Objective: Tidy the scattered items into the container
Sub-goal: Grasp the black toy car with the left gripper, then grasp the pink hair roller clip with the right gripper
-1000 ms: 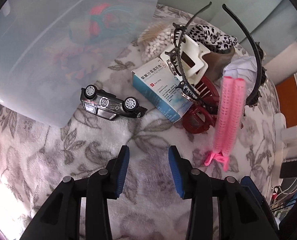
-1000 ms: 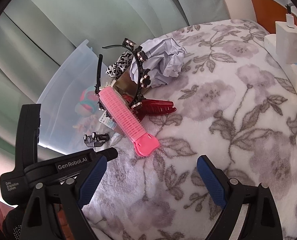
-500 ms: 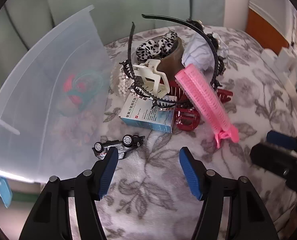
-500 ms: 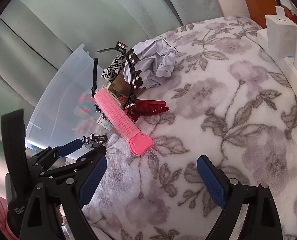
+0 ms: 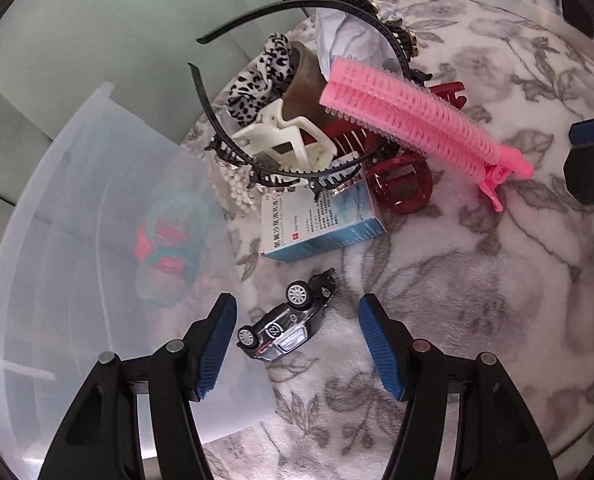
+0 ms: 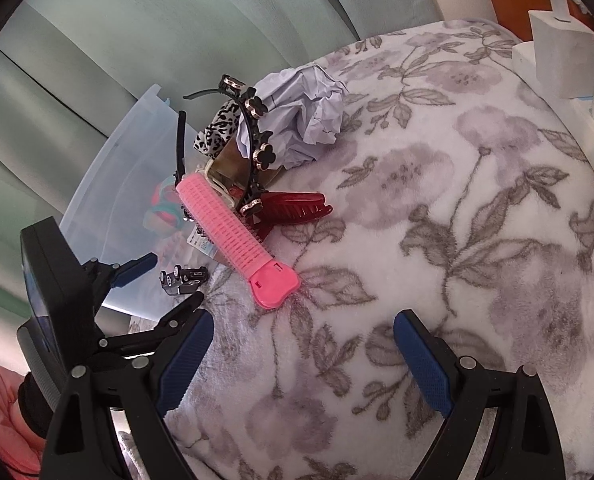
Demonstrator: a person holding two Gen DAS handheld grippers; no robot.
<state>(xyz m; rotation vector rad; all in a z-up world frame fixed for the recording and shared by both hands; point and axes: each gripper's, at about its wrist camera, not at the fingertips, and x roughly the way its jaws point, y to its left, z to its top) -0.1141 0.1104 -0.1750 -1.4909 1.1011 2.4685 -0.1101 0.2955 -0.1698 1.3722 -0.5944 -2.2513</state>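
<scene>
Floral fleece blanket (image 5: 477,280) covers our surface. Through the left wrist view, our left gripper (image 5: 295,344) gapes empty around the toy car (image 5: 289,320), beside the clear container (image 5: 77,260). Through the right, our right gripper (image 6: 303,360) spreads wide, empty, near the pink clip (image 6: 229,232).

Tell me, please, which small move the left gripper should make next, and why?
Probably lower the left gripper onto the toy car and close. Its jaws stand open with the car lying on its side between them, untouched, right beside the translucent container.
</scene>
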